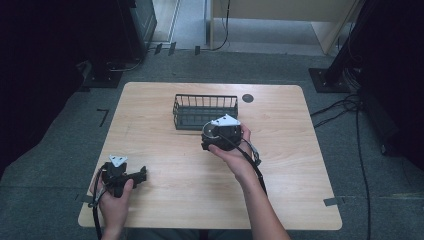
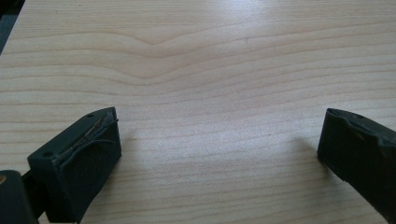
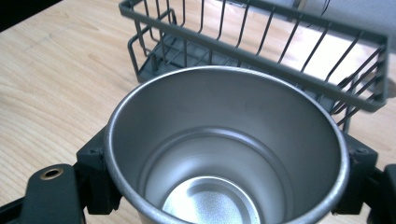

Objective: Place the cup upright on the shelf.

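Right gripper [image 3: 224, 177] clamps a shiny steel cup [image 3: 224, 154], upright, just near of the dark wire basket [image 3: 261, 51]. Left gripper [image 2: 219, 149] gapes wide, empty, over the pale wooden table [image 2: 210, 56].

Bare wooden table [image 1: 165, 165]; perhaps a dark grommet [image 1: 247, 98]

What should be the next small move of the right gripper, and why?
Probably carry the metal cup forward over the wire basket. The right gripper has its jaws on both sides of the cup, open end showing, and the basket sits just beyond it with no item seen inside.
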{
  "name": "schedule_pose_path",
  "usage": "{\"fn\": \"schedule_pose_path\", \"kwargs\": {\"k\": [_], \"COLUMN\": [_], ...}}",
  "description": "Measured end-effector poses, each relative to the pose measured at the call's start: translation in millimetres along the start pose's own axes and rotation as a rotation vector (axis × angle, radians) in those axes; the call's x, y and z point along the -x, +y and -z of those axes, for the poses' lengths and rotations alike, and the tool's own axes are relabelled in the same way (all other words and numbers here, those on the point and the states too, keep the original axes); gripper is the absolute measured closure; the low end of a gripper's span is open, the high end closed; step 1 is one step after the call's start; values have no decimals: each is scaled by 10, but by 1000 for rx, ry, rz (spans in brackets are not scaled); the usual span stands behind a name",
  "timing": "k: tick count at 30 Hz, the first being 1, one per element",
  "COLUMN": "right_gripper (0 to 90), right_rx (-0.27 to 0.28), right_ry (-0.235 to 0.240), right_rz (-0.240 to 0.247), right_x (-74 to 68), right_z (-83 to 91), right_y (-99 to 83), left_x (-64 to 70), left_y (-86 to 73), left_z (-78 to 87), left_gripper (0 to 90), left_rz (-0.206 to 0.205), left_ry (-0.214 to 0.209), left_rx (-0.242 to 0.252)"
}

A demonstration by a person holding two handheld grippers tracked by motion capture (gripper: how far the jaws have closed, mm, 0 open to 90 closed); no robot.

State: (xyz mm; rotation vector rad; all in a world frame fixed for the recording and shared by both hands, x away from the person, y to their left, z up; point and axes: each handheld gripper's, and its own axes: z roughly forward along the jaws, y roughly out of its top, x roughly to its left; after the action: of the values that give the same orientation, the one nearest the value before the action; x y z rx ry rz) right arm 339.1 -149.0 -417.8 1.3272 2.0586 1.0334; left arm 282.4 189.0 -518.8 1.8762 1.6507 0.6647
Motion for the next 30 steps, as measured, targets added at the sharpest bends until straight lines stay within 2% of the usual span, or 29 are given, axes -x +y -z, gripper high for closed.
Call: {"fn": "schedule_pose_path", "kwargs": {"k": [7,22,30], "right_gripper": [179,180,181], "right_rx": [25,24,28], "right_ry": [-2,-2,-13], "right_rz": [-6,4,-13], "right_x": [42,145,221], "right_z": [56,63,36], "right_y": [141,477,663], "left_x": [0,0,0], "left_y": [0,1,2], "left_z": [0,1,-1], "left_gripper": [0,0,0], "left_rz": [0,0,0], "left_ry": [0,0,0], "left_rx": [0,-1,-1]}}
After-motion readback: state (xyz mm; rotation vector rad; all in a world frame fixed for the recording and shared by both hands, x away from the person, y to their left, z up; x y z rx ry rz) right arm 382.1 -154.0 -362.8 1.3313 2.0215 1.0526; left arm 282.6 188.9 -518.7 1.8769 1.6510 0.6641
